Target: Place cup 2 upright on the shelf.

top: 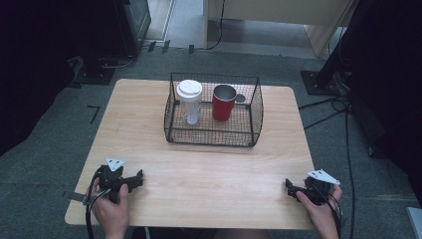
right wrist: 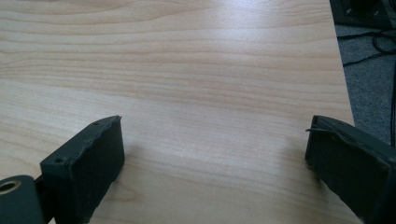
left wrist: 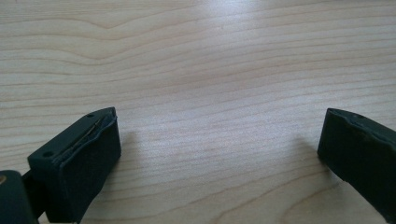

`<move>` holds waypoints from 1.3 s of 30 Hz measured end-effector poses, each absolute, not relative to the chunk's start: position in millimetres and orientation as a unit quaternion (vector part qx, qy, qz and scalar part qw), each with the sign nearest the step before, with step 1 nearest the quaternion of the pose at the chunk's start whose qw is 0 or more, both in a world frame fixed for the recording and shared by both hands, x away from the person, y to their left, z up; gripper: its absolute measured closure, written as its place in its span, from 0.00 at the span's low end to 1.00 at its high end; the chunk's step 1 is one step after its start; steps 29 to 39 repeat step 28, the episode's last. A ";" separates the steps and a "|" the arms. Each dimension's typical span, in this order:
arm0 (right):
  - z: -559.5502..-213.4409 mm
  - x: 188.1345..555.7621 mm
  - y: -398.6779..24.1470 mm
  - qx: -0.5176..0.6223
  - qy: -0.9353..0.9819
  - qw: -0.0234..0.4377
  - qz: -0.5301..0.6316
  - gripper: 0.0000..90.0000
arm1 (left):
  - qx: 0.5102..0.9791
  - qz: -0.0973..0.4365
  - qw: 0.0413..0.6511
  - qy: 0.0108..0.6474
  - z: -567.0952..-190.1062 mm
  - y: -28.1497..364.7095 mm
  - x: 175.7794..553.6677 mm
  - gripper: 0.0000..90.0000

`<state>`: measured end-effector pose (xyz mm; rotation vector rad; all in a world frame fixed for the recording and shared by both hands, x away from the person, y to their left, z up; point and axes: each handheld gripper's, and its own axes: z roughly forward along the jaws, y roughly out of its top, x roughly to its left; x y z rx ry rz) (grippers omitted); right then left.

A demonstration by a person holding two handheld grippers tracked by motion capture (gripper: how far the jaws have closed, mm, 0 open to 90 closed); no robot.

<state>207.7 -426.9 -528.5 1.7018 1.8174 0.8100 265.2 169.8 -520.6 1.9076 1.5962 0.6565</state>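
Left hand-held gripper point(top: 140, 175) rests at the near left of the desk point(top: 199, 164), jaws spread wide, nothing between them. Right hand-held gripper point(top: 288, 186) sits at the near right corner, jaws also apart over bare wood, released. Both are well apart from the wire basket point(top: 215, 137) at the far middle, which holds a white lidded cup point(top: 189, 101) and a red cup point(top: 223, 102) side by side, upright.

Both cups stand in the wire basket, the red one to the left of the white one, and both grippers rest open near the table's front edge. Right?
Not quite. In the high view the red cup stands right of the white cup in the basket. The left gripper and right gripper are open, as said.
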 end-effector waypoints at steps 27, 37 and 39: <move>-528.7 206.9 -423.4 0.636 0.664 0.262 0.294 0.04 | 0.711 0.245 0.281 0.596 -520.7 169.7 265.1 0.00; -528.7 206.9 -423.4 0.635 0.664 0.262 0.294 0.04 | 0.711 0.245 0.281 0.596 -520.7 169.7 265.1 0.00; -528.7 206.9 -423.4 0.635 0.664 0.262 0.294 0.04 | 0.711 0.245 0.281 0.596 -520.7 169.7 265.1 0.00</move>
